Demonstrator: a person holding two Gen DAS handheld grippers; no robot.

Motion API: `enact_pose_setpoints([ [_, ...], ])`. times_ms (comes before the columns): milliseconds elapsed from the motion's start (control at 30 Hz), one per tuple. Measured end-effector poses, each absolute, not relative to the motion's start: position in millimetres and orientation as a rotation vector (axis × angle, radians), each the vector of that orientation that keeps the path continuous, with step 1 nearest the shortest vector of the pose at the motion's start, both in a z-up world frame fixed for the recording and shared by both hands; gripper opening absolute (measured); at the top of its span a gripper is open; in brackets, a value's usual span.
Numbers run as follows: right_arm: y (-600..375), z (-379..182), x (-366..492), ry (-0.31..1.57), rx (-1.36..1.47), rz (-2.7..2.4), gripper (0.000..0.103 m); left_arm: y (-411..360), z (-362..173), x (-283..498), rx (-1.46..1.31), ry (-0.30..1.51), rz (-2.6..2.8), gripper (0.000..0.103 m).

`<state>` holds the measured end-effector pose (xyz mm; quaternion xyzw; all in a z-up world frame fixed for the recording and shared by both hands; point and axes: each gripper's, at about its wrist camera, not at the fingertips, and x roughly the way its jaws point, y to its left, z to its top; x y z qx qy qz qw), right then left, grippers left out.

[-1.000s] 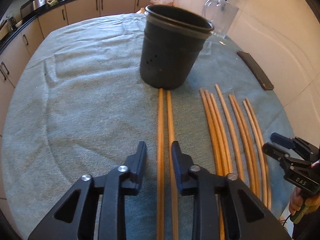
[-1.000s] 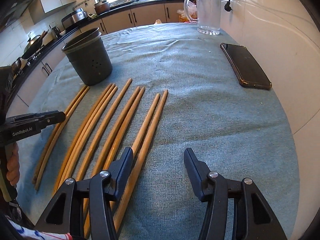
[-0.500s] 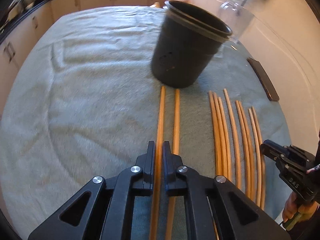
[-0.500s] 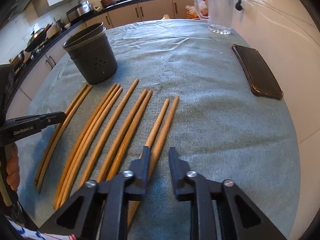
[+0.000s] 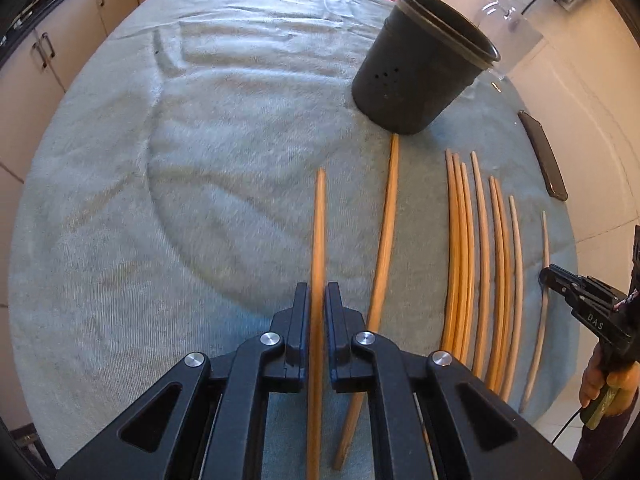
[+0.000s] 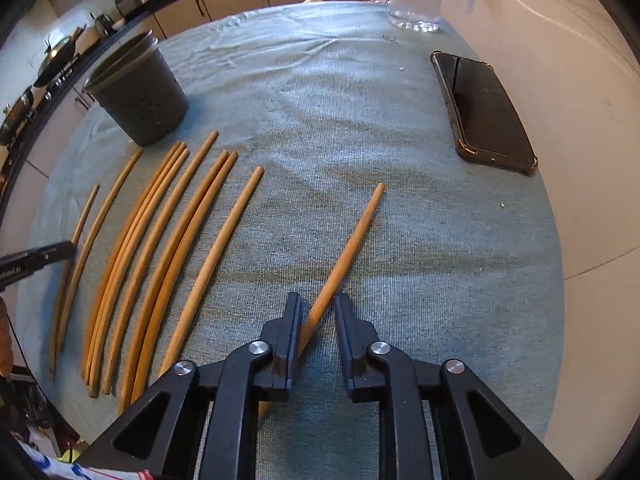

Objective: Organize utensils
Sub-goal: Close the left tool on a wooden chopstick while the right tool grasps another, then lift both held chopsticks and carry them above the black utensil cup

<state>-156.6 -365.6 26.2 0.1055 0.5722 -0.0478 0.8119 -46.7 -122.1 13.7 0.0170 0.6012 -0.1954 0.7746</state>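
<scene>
Left gripper fingers clamped on chopstick. Right gripper fingers opening around skewed chopstick, contact seemingly one-sided. Sticks light, stiff, slippery; grip near thick end.

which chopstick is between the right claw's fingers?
The lone chopstick lying slanted, apart from the row, nearest the phone. It runs between the right claw, whose jaws are opening. The rest lie side by side toward the dark cup.

Smooth wooden chopsticks, rough cloth, matt plastic holder
</scene>
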Motion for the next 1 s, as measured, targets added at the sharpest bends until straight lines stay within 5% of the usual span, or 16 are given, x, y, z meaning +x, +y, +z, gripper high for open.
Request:
enact_pose_setpoints([
  [600,-365,23,-80,1.382,0.147,-0.177,0.020,-120,7,-14,-0.013,1.307,-0.521,0.007],
  [700,-358,24,-79,1.362,0.113,-0.166,0.010,-121,9,-14,0.022,1.308,-0.527,0.006],
  [1000,-354,50,-111,1.174,0.136,-0.138,0.006,-116,46,-49,0.034,1.145,-0.513,0.005],
])
